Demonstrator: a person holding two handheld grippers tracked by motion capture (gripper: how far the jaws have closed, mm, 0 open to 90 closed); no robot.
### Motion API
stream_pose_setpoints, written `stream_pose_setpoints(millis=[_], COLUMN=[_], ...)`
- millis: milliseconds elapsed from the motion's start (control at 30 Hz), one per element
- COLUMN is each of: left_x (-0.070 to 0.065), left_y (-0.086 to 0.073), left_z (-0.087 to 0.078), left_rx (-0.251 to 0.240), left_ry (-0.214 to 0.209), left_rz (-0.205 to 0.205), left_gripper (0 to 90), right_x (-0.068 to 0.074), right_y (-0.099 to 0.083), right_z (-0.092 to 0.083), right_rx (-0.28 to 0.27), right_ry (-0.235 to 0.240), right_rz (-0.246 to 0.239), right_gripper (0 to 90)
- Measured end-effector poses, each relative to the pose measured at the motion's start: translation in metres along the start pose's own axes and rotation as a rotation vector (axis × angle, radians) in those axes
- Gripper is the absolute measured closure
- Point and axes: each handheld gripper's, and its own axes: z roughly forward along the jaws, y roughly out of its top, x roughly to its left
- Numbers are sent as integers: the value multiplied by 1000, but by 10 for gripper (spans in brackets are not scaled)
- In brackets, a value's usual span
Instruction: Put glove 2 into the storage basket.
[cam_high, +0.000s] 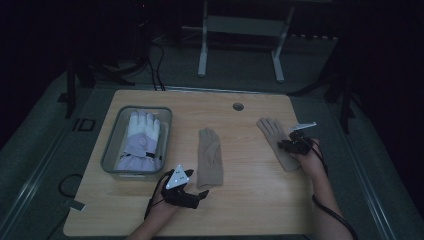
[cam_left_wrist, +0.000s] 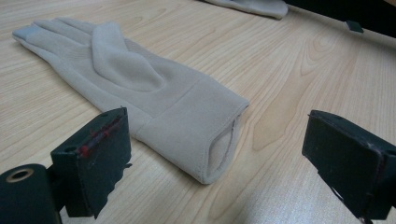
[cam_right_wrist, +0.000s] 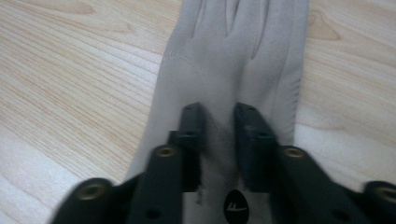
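Two beige gloves lie flat on the wooden table (cam_high: 250, 200). The middle glove (cam_high: 209, 157) points its fingers away from me. My left gripper (cam_high: 200, 196) rests by its cuff, and in the left gripper view the jaws stand wide open (cam_left_wrist: 217, 126) on either side of the cuff of this glove (cam_left_wrist: 154, 88), touching nothing. The other beige glove (cam_high: 274, 134) lies at the right. My right gripper (cam_high: 287, 145) is down on its wrist end. In the right gripper view the jaws (cam_right_wrist: 218, 114) are nearly together, pinching a fold of that glove (cam_right_wrist: 233, 56).
A clear plastic bin (cam_high: 111, 145) at the left holds a pair of white and lavender padded gloves (cam_high: 141, 137). A round cable hole (cam_high: 238, 106) sits near the table's far edge. Cables trail from both grippers toward me.
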Motion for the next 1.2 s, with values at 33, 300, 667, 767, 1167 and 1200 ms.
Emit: stream_pose_setpoints(millis=[33, 300, 667, 767, 1167, 1200], left_x=[0, 0, 0, 0, -1, -1], left_y=[0, 0, 0, 0, 0, 0], left_z=[0, 0, 0, 0, -1, -1], left_rx=[1, -1, -2, -2, -8, -6], left_ry=[1, 2, 5, 4, 4, 4], left_rz=[0, 0, -2, -1, 12, 13], left_gripper=[83, 83, 83, 83, 83, 83], right_x=[2, 16, 54, 66, 110, 111], right_y=[1, -1, 12, 13, -2, -4], right_z=[0, -8, -46, -56, -65, -63], right_rx=[4, -48, -137, -153, -187, -186], right_ry=[-14, -57, -92, -94, -94, -84], right_rz=[0, 142, 228, 257, 319, 333], right_gripper=[794, 827, 828, 827, 826, 826])
